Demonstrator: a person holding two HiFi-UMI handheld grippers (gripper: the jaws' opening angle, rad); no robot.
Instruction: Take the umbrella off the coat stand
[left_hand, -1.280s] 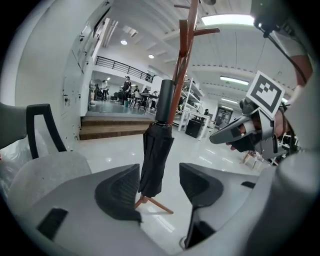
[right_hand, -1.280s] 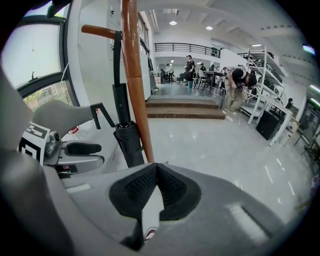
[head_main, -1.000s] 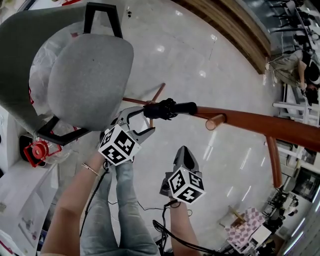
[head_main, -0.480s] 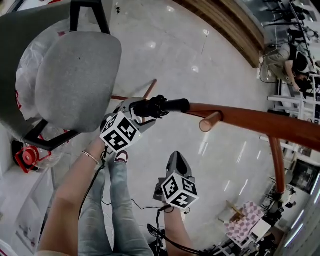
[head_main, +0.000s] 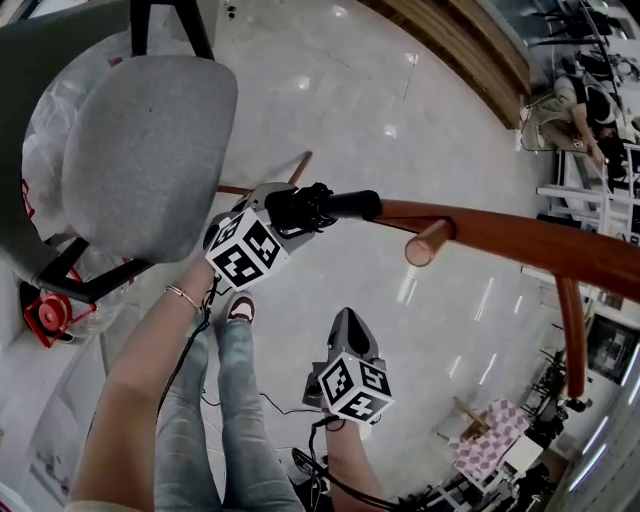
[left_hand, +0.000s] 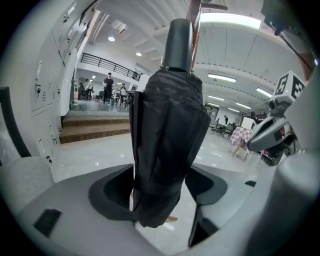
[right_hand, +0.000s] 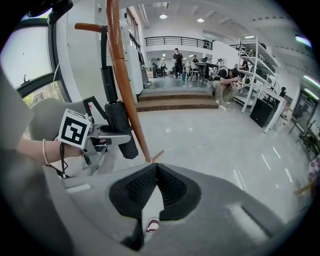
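Jaws of left gripper (left_hand: 161, 194), just opened wider, either side of hanging umbrella (left_hand: 168, 125).

1. The hall is bright and evenly lit. Long white ceiling lamps (left_hand: 230, 20) give most of the light, and a window (right_hand: 30, 65) adds daylight at the left of the right gripper view.
2. The glossy floor (head_main: 400, 100) throws back small white glints and short streaks of glare.
3. Shadows are soft and faint.
4. The umbrella (left_hand: 167, 150) shows as a near-black mass with little detail against the bright background.
5. All views are fisheye: straight lines bow outward, and both gripper views fade to black corners.
6. The grey body of the left tool (left_hand: 162, 172), close to the lens, is soft, while the distant hall looks fairly sharp.
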